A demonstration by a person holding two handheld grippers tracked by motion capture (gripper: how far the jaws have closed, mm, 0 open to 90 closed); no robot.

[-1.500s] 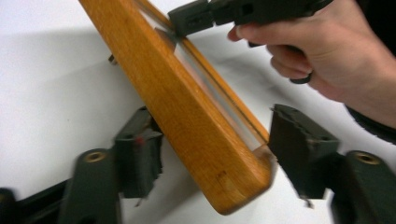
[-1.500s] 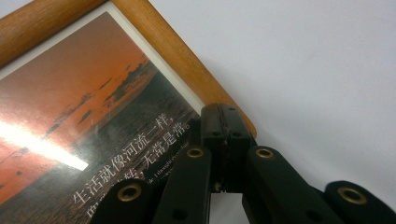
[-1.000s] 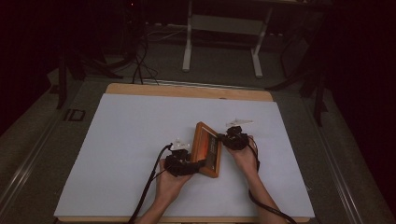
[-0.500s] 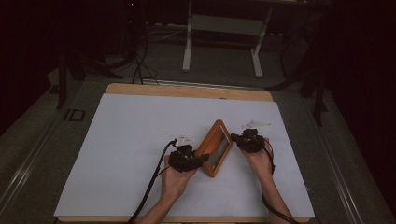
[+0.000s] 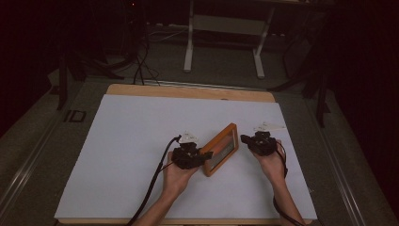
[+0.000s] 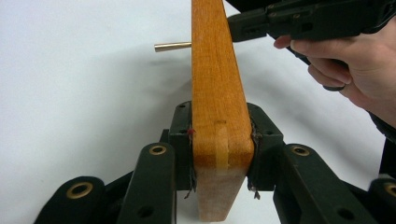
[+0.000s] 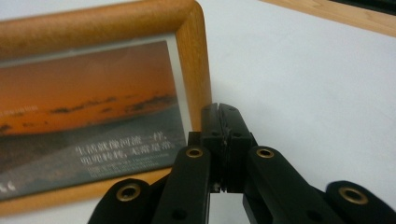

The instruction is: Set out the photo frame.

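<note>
Your left gripper clamps one wooden edge of the picture frame, both jaws pressed flat against its sides. The frame stands upright on the white table sheet, set diagonally between your two hands, near the front middle. A brass peg projects from the frame's far end. Your right gripper has its jaws closed together on nothing, its tips just beside the frame's right-hand corner, in front of the sunset print.
</note>
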